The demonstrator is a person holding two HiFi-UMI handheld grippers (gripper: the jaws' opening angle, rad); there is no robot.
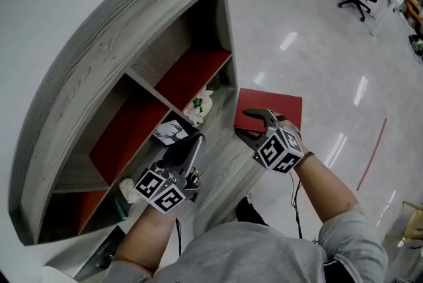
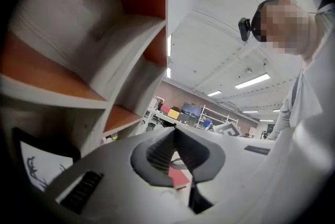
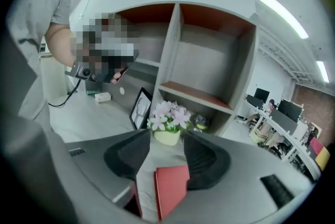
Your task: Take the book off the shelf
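The right gripper [image 1: 246,124] grasps the red book [image 1: 281,105], which extends ahead of its jaws, beside the shelf [image 1: 106,57]; the left gripper [image 1: 196,139], farther off, is clenched empty.

On the ledge [image 1: 228,156] before the lower compartments of the shelf [image 1: 119,70] stand the flower pot [image 1: 200,105], near the shelf's right end, and the picture frame [image 1: 168,132], more to the shelf's middle. A small box [image 1: 127,189] lies further left along it. The book [image 1: 277,108] is outside the shelf, past its right end, between the jaws of the right gripper [image 1: 242,123]; the left gripper [image 1: 197,140] is over the ledge.
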